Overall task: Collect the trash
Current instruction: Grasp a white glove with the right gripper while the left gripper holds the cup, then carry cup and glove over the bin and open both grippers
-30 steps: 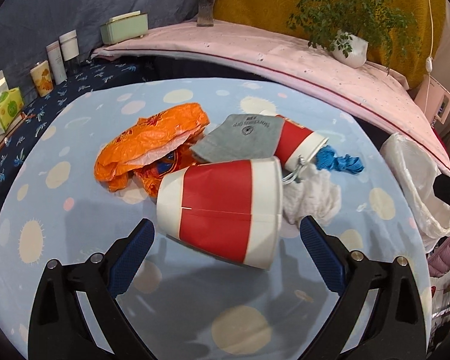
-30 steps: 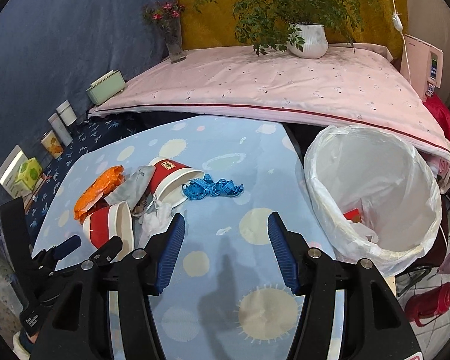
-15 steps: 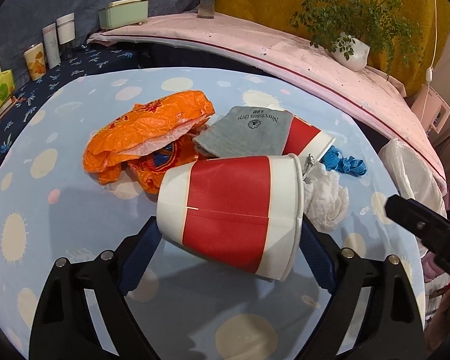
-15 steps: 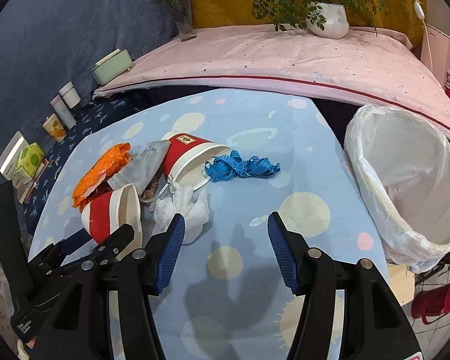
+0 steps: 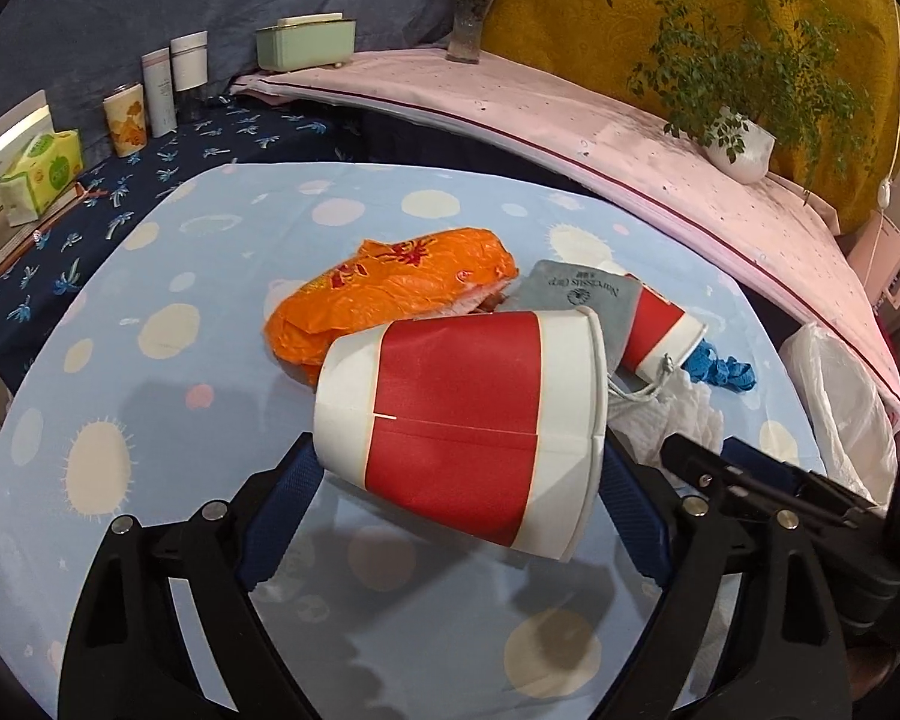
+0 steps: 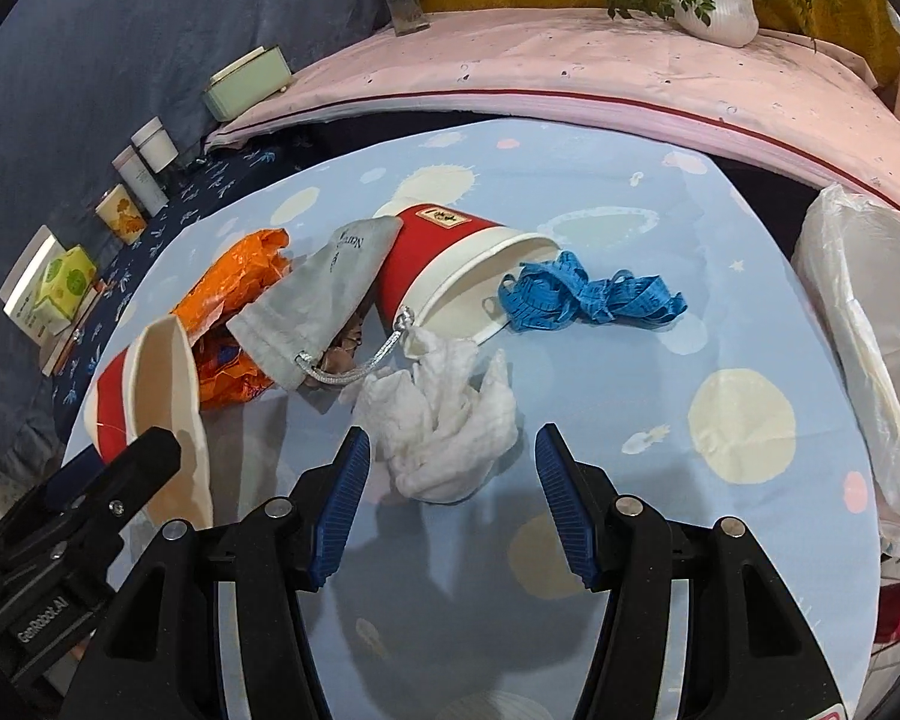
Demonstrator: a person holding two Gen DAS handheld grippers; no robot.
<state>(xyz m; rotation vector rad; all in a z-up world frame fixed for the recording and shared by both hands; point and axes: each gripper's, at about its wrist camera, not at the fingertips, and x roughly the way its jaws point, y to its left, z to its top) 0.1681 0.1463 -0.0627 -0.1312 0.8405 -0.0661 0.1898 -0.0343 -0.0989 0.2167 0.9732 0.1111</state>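
My left gripper [image 5: 459,480] is shut on a red and white paper cup [image 5: 462,420], held on its side just above the blue spotted table [image 5: 150,420]; the cup also shows in the right wrist view [image 6: 150,396]. Behind it lie an orange plastic bag [image 5: 390,294], a grey drawstring pouch [image 5: 582,294] and a second red cup [image 6: 450,270]. My right gripper [image 6: 450,474] is open, its jaws either side of a crumpled white tissue [image 6: 444,426]. A blue tape [image 6: 588,294] lies beyond the tissue.
A bin lined with a white bag [image 6: 870,330] stands off the table's right edge. A pink-covered ledge [image 5: 630,138] with a potted plant [image 5: 738,144] and a vase runs behind. Boxes and jars [image 5: 162,84] stand on the dark cloth at left.
My left gripper closed on the red and white cup and raised it slightly. My right gripper moved left and forward from near the bin to around the white tissue.
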